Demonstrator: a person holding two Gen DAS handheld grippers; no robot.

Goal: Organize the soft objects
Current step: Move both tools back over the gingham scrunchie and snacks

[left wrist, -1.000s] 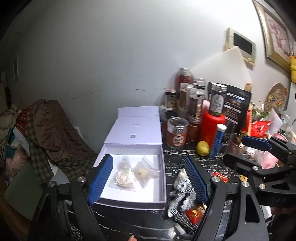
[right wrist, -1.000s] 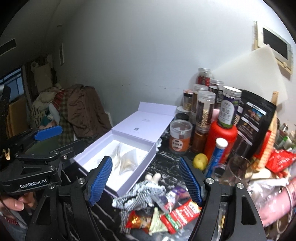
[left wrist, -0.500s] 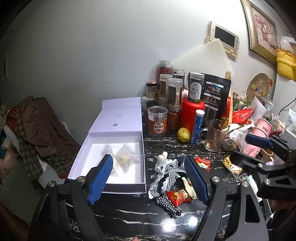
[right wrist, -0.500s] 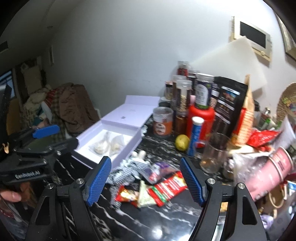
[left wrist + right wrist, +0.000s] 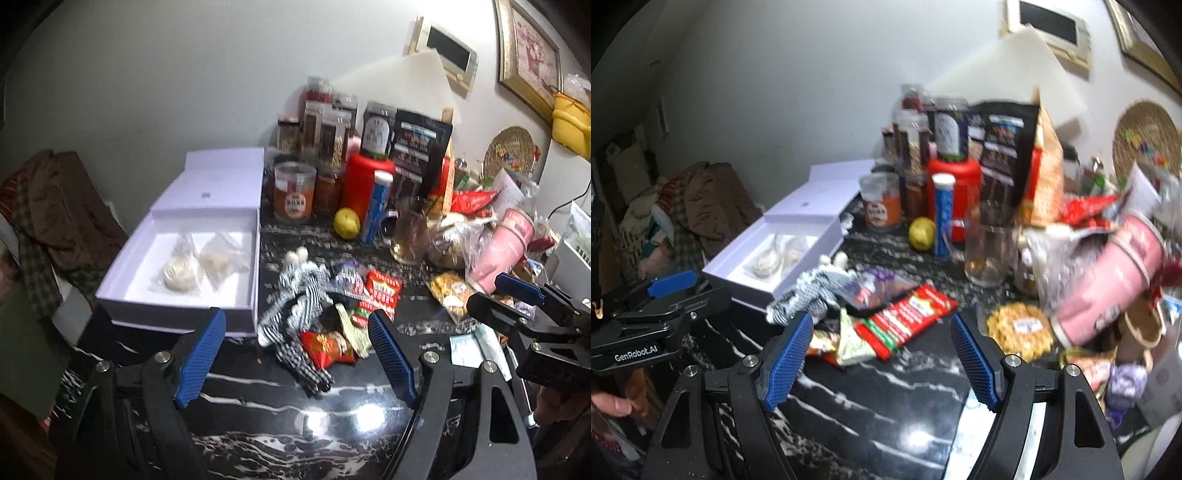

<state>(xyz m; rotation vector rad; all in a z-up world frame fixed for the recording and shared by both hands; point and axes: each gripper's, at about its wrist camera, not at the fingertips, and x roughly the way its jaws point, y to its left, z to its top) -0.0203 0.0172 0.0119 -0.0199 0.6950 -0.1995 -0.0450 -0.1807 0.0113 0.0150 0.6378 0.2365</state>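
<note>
Hovering with jaws spread and nothing between them: left gripper (image 5: 297, 354) and right gripper (image 5: 881, 356). Already lying inside the open white cardboard box (image 5: 236, 317): two clear pouches of pale soft stuff (image 5: 201, 260). Waiting outside, just beside the box on the black marbled countertop (image 5: 332, 417): a black-and-white striped fabric toy (image 5: 295, 306) among red snack packets (image 5: 905, 317) (most of the sorting apparently remaining). Blurring badly: pouch contents, jar labels and right-hand clutter, hard to identify.
</note>
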